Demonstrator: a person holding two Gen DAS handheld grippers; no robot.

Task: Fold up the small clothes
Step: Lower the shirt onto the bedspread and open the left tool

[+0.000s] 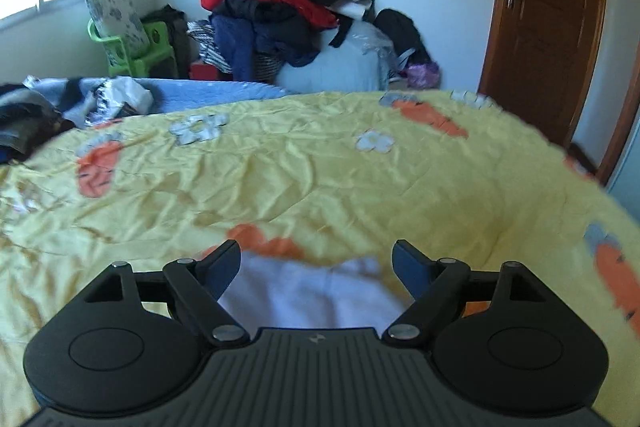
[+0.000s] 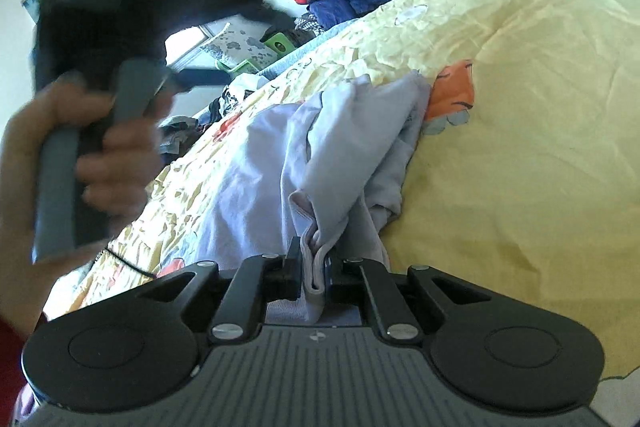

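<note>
Garment (image 2: pixel 320 163) in right gripper (image 2: pixel 316 269)

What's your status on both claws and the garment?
Left claw open, clear above the pale garment. Right claw pinched on its hem. Garment bunched on yellow bedspread. Nothing blocking.

Right gripper (image 2: pixel 315 269) pinches the white garment's (image 2: pixel 264 163) bunched edge; at nine o'clock a hand (image 2: pixel 76 155) grips the blurred left gripper (image 2: pixel 120 11) over the yellow bedspread (image 2: pixel 520 147).

Both looking forward along gripper fingers, close over the bed (image 1: pixel 320 167), sharing the white garment (image 2: pixel 320 155) and far clothes pile (image 1: pixel 288 3).
</note>
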